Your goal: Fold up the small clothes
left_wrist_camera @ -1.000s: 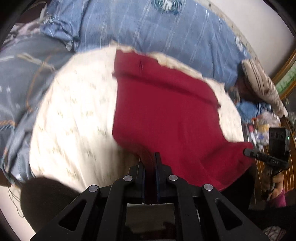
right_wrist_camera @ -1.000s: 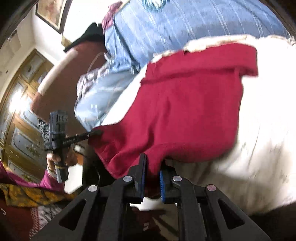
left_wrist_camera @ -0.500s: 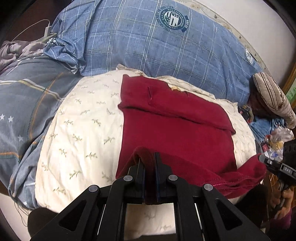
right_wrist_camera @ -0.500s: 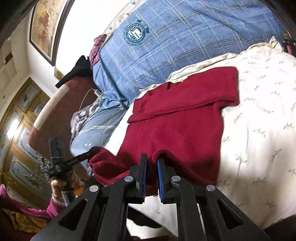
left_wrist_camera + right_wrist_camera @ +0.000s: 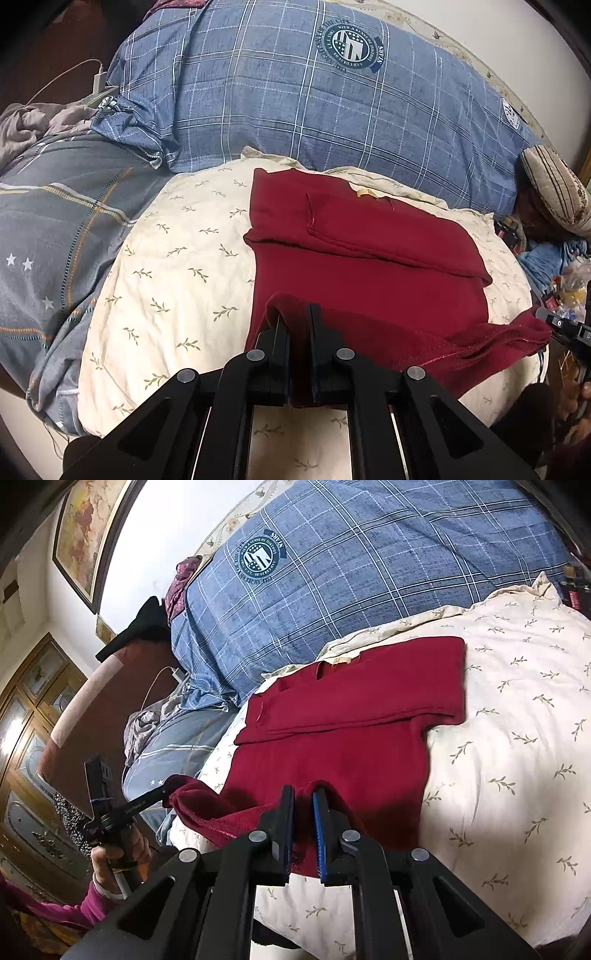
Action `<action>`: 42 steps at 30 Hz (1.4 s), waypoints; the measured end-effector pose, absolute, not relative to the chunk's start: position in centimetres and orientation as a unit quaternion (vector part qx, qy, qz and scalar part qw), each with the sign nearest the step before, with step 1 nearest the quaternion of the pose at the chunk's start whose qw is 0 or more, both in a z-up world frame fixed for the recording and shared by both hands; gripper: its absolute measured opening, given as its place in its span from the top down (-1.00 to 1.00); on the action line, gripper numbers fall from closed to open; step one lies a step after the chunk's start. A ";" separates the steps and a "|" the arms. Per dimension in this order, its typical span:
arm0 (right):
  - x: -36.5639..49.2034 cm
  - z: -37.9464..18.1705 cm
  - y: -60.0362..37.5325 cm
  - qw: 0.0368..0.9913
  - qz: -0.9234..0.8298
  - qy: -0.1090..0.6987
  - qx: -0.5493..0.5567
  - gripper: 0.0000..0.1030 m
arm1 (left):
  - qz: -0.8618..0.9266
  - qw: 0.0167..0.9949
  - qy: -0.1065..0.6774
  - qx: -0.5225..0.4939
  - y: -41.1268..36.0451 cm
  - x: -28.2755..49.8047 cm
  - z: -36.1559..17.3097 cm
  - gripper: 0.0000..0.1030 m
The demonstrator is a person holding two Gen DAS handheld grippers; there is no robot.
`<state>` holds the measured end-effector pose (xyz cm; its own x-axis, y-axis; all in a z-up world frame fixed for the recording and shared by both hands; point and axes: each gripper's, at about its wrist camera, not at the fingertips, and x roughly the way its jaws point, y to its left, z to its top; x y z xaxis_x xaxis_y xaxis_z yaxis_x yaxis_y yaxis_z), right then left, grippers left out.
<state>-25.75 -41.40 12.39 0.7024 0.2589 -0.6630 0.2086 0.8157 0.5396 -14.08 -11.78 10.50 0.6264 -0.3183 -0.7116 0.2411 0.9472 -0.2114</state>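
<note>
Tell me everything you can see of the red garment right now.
The red garment is deep red, soft knit-looking fabric, lying mostly flat on the cream leaf-print pillow. Its far part is folded over into a band with a pale label. The left gripper and right gripper each pinch the near hem, lifted and bunched.

Over the last 1 s the red garment point(image 5: 369, 266) has gone from a blurred, swinging sheet to lying flat and sharp on the cream leaf-print cover point(image 5: 177, 280), its far band now folded over in a neat strip. The near hem has come up off the cover: the left gripper point(image 5: 295, 314) has lifted its pinched corner into a small hump, and the right gripper point(image 5: 303, 794) has raised the other corner likewise, so the edge between them now hangs in a loose sag.
</note>
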 end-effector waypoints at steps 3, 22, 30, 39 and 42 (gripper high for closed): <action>-25.4 12.5 -41.3 0.873 0.015 0.385 0.299 0.83 | -0.154 0.902 0.401 -0.044 -12.0 -13.8 10.5 0.87; -20.9 13.6 -44.8 0.885 -0.023 0.363 0.289 0.92 | -0.159 0.908 0.384 -0.049 -13.7 -8.7 10.8 0.87; -22.1 11.5 -44.7 0.871 -0.035 0.411 0.266 -0.33 | -0.159 0.905 0.391 -0.047 -14.0 -8.3 9.9 0.87; -19.8 9.2 -42.5 0.875 -0.003 0.430 0.224 -0.11 | -0.152 0.905 0.395 -0.049 -14.1 -8.1 9.7 0.87; -18.6 9.1 -41.8 0.875 -0.007 0.446 0.187 0.89 | -0.153 0.902 0.399 -0.052 -14.0 -7.5 9.7 0.87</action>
<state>-18.62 -41.83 9.11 0.6019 0.1538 -0.7836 0.1795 0.9301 0.3204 -7.53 -14.04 9.74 0.6340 -0.3187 -0.7046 0.2351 0.9474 -0.2170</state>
